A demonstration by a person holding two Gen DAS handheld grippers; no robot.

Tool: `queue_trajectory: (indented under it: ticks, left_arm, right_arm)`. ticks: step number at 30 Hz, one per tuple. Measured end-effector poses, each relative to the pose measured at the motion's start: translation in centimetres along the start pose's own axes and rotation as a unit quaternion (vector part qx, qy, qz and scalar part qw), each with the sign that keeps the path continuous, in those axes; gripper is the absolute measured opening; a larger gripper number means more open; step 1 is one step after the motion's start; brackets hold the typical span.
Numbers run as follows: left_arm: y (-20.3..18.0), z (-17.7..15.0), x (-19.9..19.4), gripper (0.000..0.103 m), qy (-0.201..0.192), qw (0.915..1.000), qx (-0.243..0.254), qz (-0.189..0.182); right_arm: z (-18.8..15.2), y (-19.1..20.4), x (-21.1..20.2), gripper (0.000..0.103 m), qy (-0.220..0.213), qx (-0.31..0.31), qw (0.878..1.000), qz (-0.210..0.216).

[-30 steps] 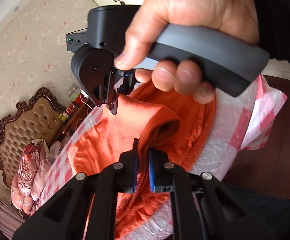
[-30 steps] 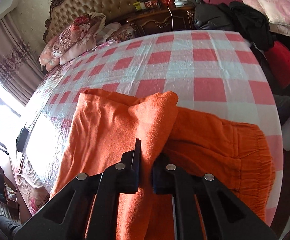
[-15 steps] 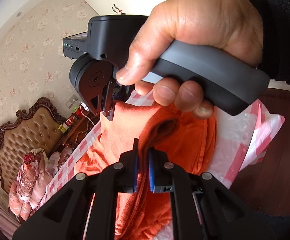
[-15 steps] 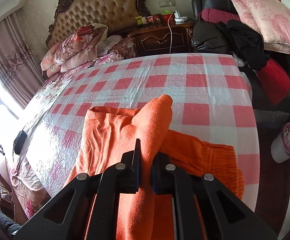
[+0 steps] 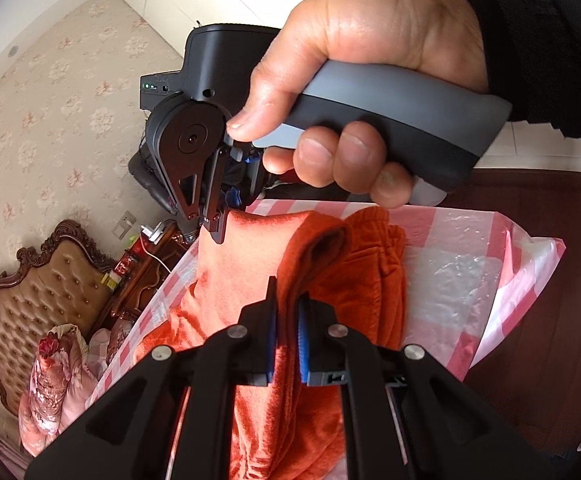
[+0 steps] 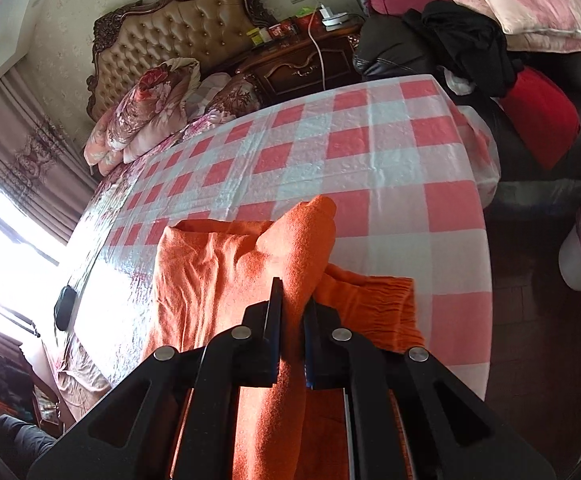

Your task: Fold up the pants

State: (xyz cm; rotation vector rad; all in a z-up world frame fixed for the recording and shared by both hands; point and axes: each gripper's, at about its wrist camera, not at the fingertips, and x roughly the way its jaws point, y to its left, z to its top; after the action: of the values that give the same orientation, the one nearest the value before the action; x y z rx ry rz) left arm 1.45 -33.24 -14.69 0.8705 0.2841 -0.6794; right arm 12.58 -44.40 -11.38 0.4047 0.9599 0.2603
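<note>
Pants (image 6: 218,280), soft orange fleece, hang lifted over the checked bed (image 6: 390,152), 2 bunched folds clamped by the left gripper (image 5: 288,320) and right gripper (image 6: 292,312); limp cloth likely handles best gripped at edges.

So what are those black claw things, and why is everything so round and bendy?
Those are tools, not robots. A person holds one hand-held gripper in each hand, and a tiny wide-eyed camera on each makes things look bent. One picture looks along the left hand-held gripper, the other along the right hand-held gripper. Both are pinching orange pants, lifting part of them off a bed with a red-and-white checked sheet. In the left picture you can see the person's right hand squeezing the other tool's handle.
</note>
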Motion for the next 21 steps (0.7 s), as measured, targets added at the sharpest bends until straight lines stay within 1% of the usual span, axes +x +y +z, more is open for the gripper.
queue_trajectory:
  ticks: [2, 5, 9, 21]
  left_arm:
    - [-0.4, 0.0, 0.3, 0.008, 0.003, 1.0, 0.002, -0.005]
    - [-0.9, -0.1, 0.8, 0.008, 0.007, 0.9999, 0.004, -0.012]
    - [-0.8, -0.2, 1.4, 0.008, 0.009, 0.9998, 0.004, -0.015]
    - [-1.3, -0.7, 1.9, 0.008, 0.011, 0.9997, 0.008, -0.021]
  right_arm:
    - [-0.3, -0.2, 0.2, 0.008, 0.002, -0.002, 1.0, -0.007]
    - [-0.6, -0.4, 0.8, 0.008, 0.007, -0.012, 0.999, -0.031]
    - [-0.9, 0.1, 1.1, 0.008, 0.007, -0.03, 0.998, -0.054]
    - [-1.2, -0.2, 1.3, 0.008, 0.0, -0.042, 0.997, -0.067]
